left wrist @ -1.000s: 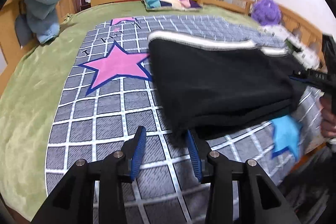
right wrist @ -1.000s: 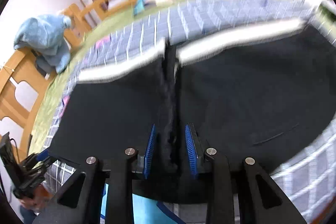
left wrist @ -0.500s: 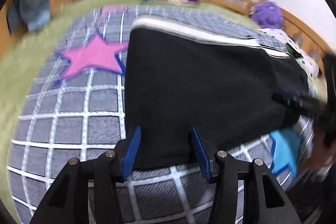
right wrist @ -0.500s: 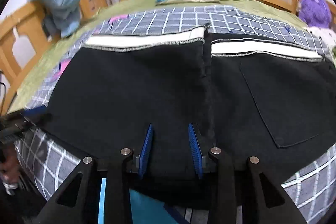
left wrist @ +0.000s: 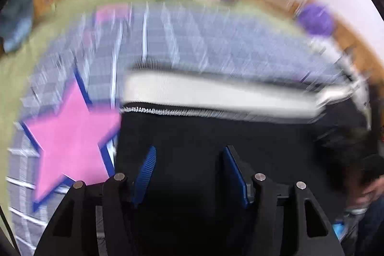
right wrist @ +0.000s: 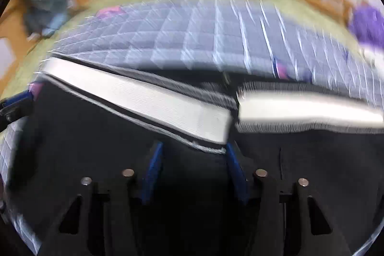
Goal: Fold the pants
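Fig.: black pants (left wrist: pixel 216 136) on bed (left wrist: pixel 216 40) — soft, limp; grip white waistband (right wrist: pixel 144 100). Left gripper (left wrist: pixel 188 169), right gripper (right wrist: pixel 193 167) both wide, empty.

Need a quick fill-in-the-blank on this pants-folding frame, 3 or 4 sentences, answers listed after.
1. The pants are mostly ____ in colour.
2. Their waistband is ____.
3. The star printed on the checked blanket, left of the pants, is ____.
4. The jaws of the left tool stand ____ over the fabric.

Missing words: black; white; pink; open
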The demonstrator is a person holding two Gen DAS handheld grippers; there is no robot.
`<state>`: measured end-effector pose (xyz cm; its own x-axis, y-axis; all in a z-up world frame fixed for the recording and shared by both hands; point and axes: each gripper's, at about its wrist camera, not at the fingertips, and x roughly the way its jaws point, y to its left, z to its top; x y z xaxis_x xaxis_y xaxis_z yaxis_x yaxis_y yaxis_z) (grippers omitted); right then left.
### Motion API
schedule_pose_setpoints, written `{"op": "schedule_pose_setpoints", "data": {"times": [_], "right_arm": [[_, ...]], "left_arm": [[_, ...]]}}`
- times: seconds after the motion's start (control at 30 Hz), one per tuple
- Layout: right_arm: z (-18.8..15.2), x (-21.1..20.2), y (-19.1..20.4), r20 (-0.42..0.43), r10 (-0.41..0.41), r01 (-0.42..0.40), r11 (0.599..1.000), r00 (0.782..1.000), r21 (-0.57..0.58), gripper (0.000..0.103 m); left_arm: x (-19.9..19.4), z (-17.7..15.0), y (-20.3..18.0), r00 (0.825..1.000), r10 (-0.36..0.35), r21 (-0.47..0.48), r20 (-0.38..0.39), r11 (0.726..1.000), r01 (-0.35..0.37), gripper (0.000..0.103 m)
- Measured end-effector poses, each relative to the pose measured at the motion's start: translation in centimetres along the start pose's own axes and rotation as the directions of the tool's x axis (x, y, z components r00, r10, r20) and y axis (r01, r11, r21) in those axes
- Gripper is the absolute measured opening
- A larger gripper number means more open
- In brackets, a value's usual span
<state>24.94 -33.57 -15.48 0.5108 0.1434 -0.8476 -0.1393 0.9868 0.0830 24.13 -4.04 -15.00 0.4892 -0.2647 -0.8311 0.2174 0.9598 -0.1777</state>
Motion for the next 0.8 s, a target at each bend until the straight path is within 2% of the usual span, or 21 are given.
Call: {"op": "schedule_pose_setpoints", "data": {"times": [0.03, 0.07, 0.1, 0.17, 0.2, 0.27, 0.33, 0.4, 0.43, 0.47, 0.5, 0.57, 0.63, 0.7, 0.73, 0.8], "right_arm": [[0.1, -0.4, -1.4, 0.017, 0.075, -0.076, 0.995, 0.997, 0.059, 0.056], [0.2, -0.6, -2.2, 0.011, 0.112, -0.113, 0.99, 0.994, 0.083, 0.05], [0.2, -0.8, -3.0, 0.006, 0.134, -0.134, 0.985, 0.991, 0.107, 0.049], [-0.6, -1.9, -4.6, 0.016, 0.165, -0.165, 0.971, 0.986, 0.174, 0.049], [-1.4, -2.8, -5.2, 0.037, 0.172, -0.176, 0.964, 0.984, 0.199, 0.054], [-4.0, -4.8, -5.9, 0.095, 0.14, -0.159, 0.96, 0.986, 0.232, 0.06], [-6.5, -6.6, -6.9, 0.147, 0.071, -0.108, 0.96, 0.987, 0.257, 0.059], [-9.3, -8.6, -7.4, 0.188, 0.011, -0.06, 0.964, 0.982, 0.258, 0.059], [-10.4, -9.5, -7.7, 0.182, -0.025, -0.027, 0.96, 0.983, 0.278, 0.059], [-11.5, -10.7, -8.6, 0.173, -0.043, -0.011, 0.955, 0.984, 0.297, 0.059], [-12.9, -12.0, -9.6, 0.19, -0.036, -0.025, 0.951, 0.981, 0.307, 0.059], [-14.2, -13.7, -10.4, 0.232, -0.082, 0.008, 0.953, 0.969, 0.302, 0.059], [-15.7, -15.0, -12.2, 0.235, -0.188, 0.104, 0.938, 0.954, 0.33, 0.06], [-16.5, -15.3, -14.1, 0.205, -0.183, 0.093, 0.919, 0.962, 0.383, 0.06], [-16.9, -15.5, -15.5, 0.212, -0.155, 0.055, 0.908, 0.965, 0.415, 0.06], [-16.9, -15.2, -17.2, 0.208, -0.164, 0.054, 0.891, 0.964, 0.45, 0.062]], "left_arm": [[-0.8, -0.3, -0.3, 0.998, 0.002, 0.016, 0.064, 1.0, -0.003, 0.058], [-1.3, -0.4, -1.0, 0.999, -0.006, 0.048, 0.042, 0.999, 0.004, 0.062], [-1.5, -0.5, -1.2, 1.0, -0.006, 0.059, 0.023, 0.998, 0.004, 0.062], [-2.7, -1.0, -1.0, 1.0, 0.001, 0.044, 0.02, 0.999, -0.002, 0.062], [-3.3, -1.6, -0.6, 1.0, -0.005, 0.024, 0.024, 1.0, 0.005, 0.062], [-4.8, -2.8, 0.0, 0.998, -0.019, 0.002, 0.053, 1.0, 0.019, 0.062], [-5.4, -4.3, 0.8, 0.995, -0.016, -0.015, 0.102, 1.0, 0.018, 0.062], [-6.3, -5.9, 1.9, 0.992, 0.05, -0.09, 0.118, 0.995, -0.04, 0.059], [-6.7, -6.5, 2.4, 0.993, 0.041, -0.128, 0.113, 0.991, -0.026, 0.059], [-7.3, -7.1, 2.9, 0.991, -0.017, -0.149, 0.13, 0.988, 0.037, 0.059], [-7.6, -7.4, 3.0, 0.989, -0.033, -0.152, 0.143, 0.987, 0.055, 0.059], [-7.7, -7.8, 3.6, 0.988, -0.016, -0.151, 0.15, 0.988, 0.039, 0.059], [-7.1, -7.8, 4.0, 0.991, -0.036, -0.163, 0.128, 0.985, 0.057, 0.059], [-6.4, -7.7, 4.7, 0.99, -0.082, -0.19, 0.112, 0.977, 0.102, 0.059], [-6.3, -7.5, 5.0, 0.99, -0.089, -0.196, 0.107, 0.975, 0.109, 0.059], [-5.9, -7.1, 5.1, 0.99, -0.103, -0.19, 0.094, 0.975, 0.119, 0.06]]}}
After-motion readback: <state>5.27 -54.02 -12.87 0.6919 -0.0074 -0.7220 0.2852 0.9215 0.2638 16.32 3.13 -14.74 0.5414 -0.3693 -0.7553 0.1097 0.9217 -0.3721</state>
